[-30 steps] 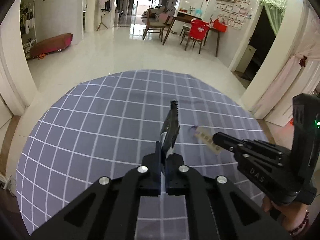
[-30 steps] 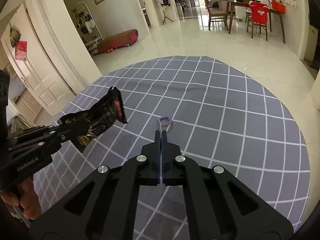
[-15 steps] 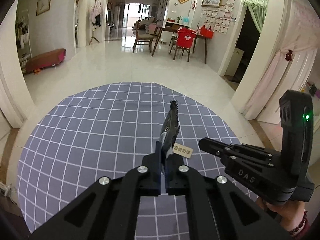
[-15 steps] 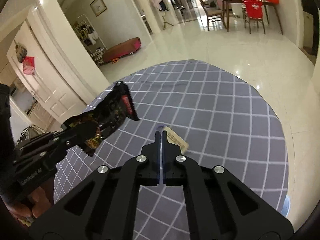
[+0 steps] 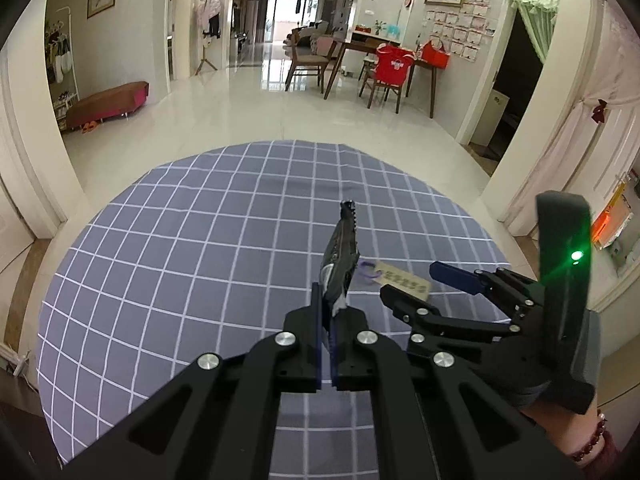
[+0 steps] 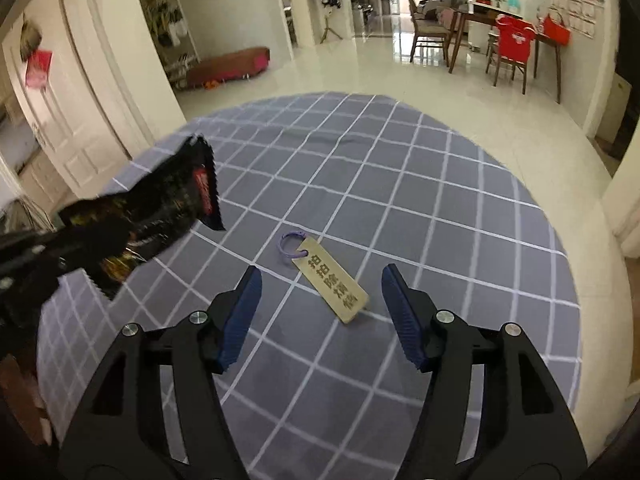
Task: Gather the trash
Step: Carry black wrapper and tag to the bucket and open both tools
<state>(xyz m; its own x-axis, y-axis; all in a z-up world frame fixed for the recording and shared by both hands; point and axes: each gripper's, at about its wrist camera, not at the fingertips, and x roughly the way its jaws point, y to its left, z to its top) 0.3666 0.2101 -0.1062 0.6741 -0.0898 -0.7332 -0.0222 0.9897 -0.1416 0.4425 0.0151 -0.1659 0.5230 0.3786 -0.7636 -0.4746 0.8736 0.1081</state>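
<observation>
A black snack wrapper (image 5: 340, 252) sticks up and forward from my left gripper (image 5: 328, 320), which is shut on its lower end. In the right wrist view the same wrapper (image 6: 160, 216) hangs at the left, above the cloth. A tan tag (image 6: 332, 280) with a purple ring (image 6: 290, 244) lies flat on the checked cloth. My right gripper (image 6: 320, 278) hovers over it with its jaws opening. The tag shows between the blue pads (image 6: 240, 312), and neither pad touches it. From the left wrist view the right gripper (image 5: 416, 280) sits just right of the tag (image 5: 404, 280).
A round table carries a grey-blue checked cloth (image 5: 180, 260). Glossy white floor (image 5: 260, 116) stretches beyond it. A dining table with chairs (image 5: 384, 68) stands at the back right, a low red bench (image 5: 108, 100) at the back left. White door frames flank the table.
My right gripper was shut on the tag and has opened; the tag now lies on the cloth. The left gripper has drawn back a little, still holding the wrapper.
</observation>
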